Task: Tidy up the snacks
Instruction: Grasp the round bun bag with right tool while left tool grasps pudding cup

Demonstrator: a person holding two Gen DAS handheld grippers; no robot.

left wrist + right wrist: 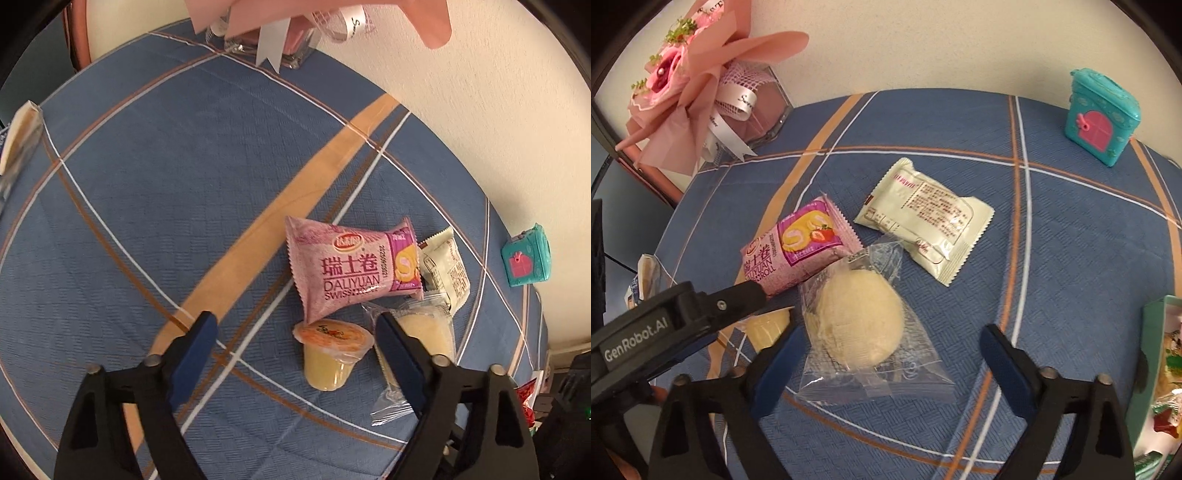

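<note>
Four snacks lie close together on the blue checked tablecloth (147, 184). My left gripper (295, 321) is open above a yellow jelly cup (332, 354) lying on its side between the fingers, nearer the right one. A pink Swiss roll packet (351, 269) rests just beyond the cup. My right gripper (890, 334) is open over a pale round bun in a clear wrapper (857, 317); its pads stand apart from the bun. A cream packet (923, 221) lies further back, printed side up. The left gripper's black body (701, 314) crosses the lower left of the right wrist view, over the pink packet (798, 247).
A teal toy house (1100, 114) stands at the back right by the wall. A pink bouquet (683, 85) fills the back left corner. A green box (1156, 321) holding wrapped snacks sits at the right edge. Another wrapped snack (18, 140) lies at the cloth's left edge.
</note>
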